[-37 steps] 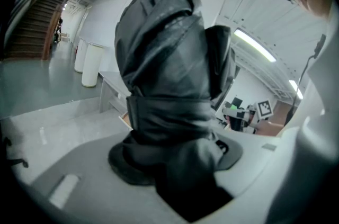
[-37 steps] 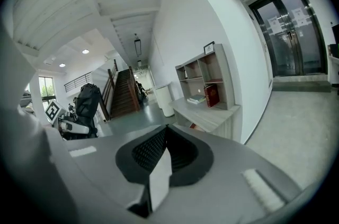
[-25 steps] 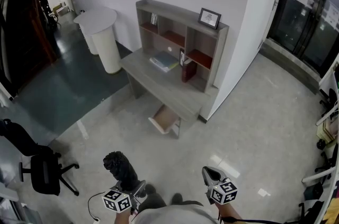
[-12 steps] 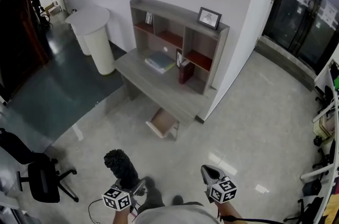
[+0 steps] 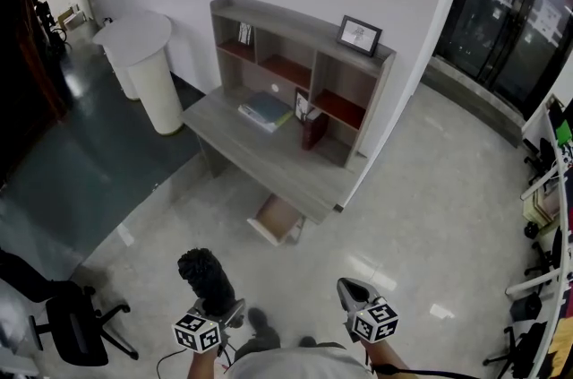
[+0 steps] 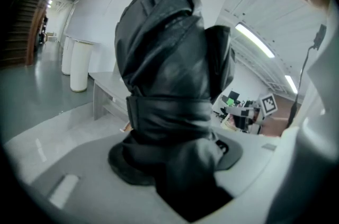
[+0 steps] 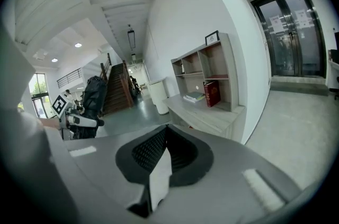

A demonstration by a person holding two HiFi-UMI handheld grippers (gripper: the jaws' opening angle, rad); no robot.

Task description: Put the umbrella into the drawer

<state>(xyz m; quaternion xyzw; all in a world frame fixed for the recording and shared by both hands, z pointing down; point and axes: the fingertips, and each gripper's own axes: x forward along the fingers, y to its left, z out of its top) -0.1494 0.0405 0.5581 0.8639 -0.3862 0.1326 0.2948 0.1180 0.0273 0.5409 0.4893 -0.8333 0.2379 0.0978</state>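
Umbrella [image 5: 205,277] gripped upright in left hand-held gripper [image 5: 221,312] — open drawer [image 5: 277,220] under desk [image 5: 286,162] well ahead; right hand-held gripper [image 5: 353,291] closed, empty.

**Umbrella held upright, drawer pulled out**

The umbrella [image 5: 204,274] is black, folded into a short, bulky bundle and bound by a wide strap around its middle. It is clamped at its lower end between the jaws of the left gripper [image 5: 218,309] and held upright, slightly tilted, above the floor [image 5: 421,189]. The drawer [image 5: 277,219] is a shallow box of pale wood, pulled out below the front edge of the desk [image 5: 269,155], near its right end. The umbrella is seen well apart from the drawer, with floor between them.
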